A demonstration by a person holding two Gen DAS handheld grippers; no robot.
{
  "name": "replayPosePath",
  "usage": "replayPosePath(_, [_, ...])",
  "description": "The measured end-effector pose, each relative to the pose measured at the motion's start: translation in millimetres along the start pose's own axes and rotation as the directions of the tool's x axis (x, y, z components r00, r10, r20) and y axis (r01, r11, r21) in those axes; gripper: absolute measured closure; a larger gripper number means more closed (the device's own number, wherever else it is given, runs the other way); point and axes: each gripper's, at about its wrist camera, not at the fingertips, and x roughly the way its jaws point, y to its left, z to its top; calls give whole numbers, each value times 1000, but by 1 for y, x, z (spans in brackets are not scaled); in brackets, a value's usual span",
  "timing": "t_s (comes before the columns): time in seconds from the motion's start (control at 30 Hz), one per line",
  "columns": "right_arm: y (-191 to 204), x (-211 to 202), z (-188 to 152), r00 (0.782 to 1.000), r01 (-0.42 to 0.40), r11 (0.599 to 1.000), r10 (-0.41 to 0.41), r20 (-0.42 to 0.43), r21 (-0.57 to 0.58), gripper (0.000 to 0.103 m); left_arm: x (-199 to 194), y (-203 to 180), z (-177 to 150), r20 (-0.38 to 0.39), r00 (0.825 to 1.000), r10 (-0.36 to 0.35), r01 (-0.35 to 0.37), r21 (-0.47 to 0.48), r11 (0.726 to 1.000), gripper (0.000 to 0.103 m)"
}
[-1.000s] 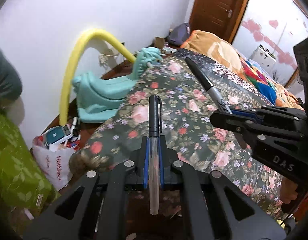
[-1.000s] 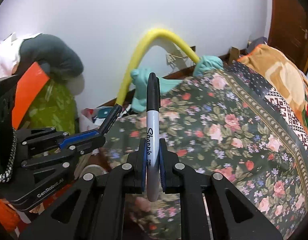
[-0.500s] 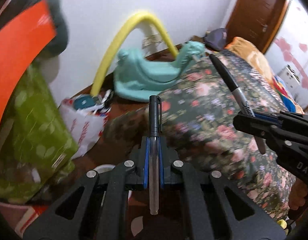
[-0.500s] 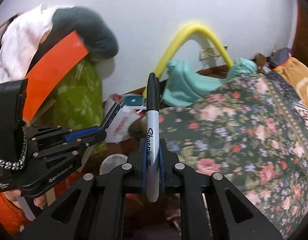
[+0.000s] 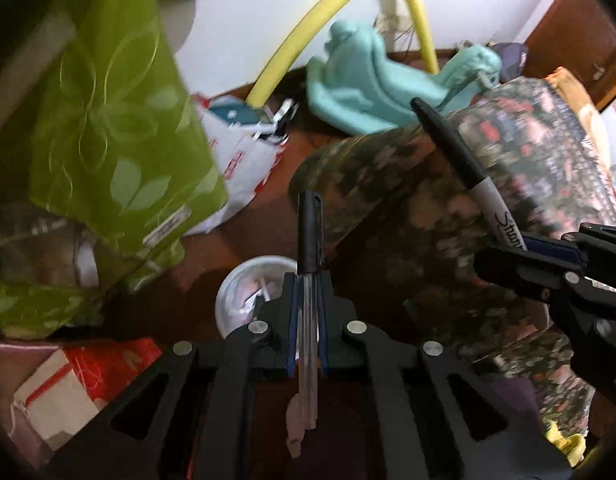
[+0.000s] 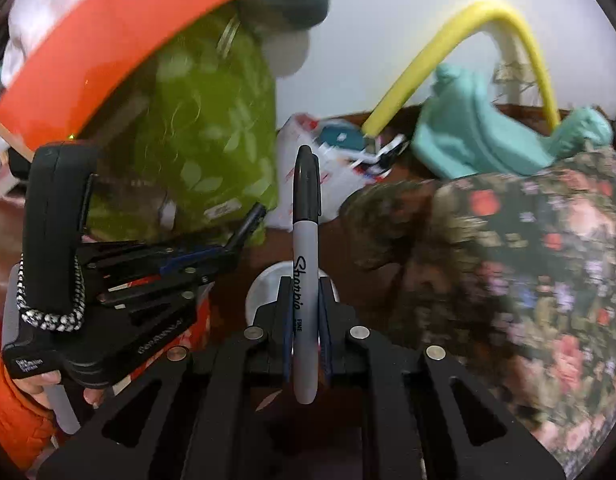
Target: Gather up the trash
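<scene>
We've got a pen in each gripper right now. Our left gripper point(image 5: 307, 308) is clamped tight on a ballpoint pen point(image 5: 308, 280), the clear barrel pinched between the blue pads and the black cap sticking out toward 12 o'clock. Our right gripper point(image 6: 306, 316) is squeezing a marker point(image 6: 305, 264) the same way, black cap up at 12, grey body with the script logo running down between the fingers.

From the left camera, the right gripper and its marker sit over at 3 o'clock, the marker tilted toward 11. From the right camera, the left gripper shows at 9 o'clock, held in a hand with an orange sleeve.

Just past both sets of fingertips, down on the brown floor, there's a white cup point(image 5: 248, 284) with some bits inside, partly hidden behind the fingers. A floral blanket point(image 6: 528, 264) fills the 3 o'clock side, a green leafy bag point(image 5: 120, 120) hangs at 10, and a white shopping bag point(image 5: 244, 164) slumps near 12. Behind it there's a teal plastic seat point(image 5: 368, 84) and a yellow foam tube point(image 5: 308, 28) arching against the wall.
</scene>
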Motion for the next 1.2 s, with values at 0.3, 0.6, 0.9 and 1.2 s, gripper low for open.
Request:
replayPosePath(0.3, [17, 65, 9, 986, -89, 996, 88, -139, -5, 93, 38, 37, -10, -83, 996, 26, -31, -67, 997, 96])
replayPosePath(0.6, [25, 74, 15, 978, -79, 997, 78, -194, 3, 69, 38, 48, -15, -112, 991, 68, -78, -85, 993, 81])
replayPosePath(0.9, [19, 6, 5, 998, 21, 999, -18, -58, 36, 69, -6, 19, -7, -32, 999, 15, -15, -16, 1000, 81])
replayPosePath(1.2, [23, -146, -32, 925, 209, 955, -263, 273, 209, 69, -127, -33, 6, 223, 958, -182, 160, 113, 981, 81])
